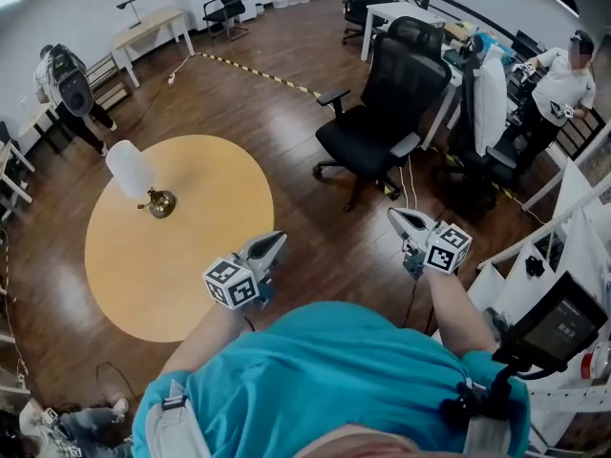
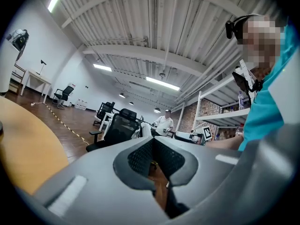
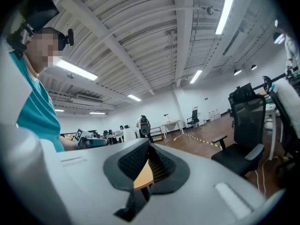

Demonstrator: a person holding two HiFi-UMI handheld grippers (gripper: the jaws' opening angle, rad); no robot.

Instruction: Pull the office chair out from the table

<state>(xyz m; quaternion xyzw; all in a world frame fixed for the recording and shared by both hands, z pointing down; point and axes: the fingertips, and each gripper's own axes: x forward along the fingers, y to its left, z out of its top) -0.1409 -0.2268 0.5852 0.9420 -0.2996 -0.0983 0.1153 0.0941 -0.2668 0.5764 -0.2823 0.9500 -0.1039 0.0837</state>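
Low in the head view, the left gripper [image 1: 271, 246] and right gripper [image 1: 400, 219] are held with jaws together, nothing clamped. At twelve o'clock from the right gripper, well apart, the chair [image 1: 380, 113] is seen, with a white table [image 1: 393, 11] beyond it.

No words, numbers or brand names can be read anywhere. The only printed marks are black-and-white square patterns on the cube [image 1: 232, 284] of the left tool [image 1: 275, 241] and the cube [image 1: 449, 248] of the right tool [image 1: 395, 217]; they carry no letters. At the right of the head view, a dark screen [image 1: 563, 322] shows a few faint light lines, too small to read. A yellow-and-black striped tape [image 1: 258, 72] lies on the floor [image 1: 286, 141], without lettering.
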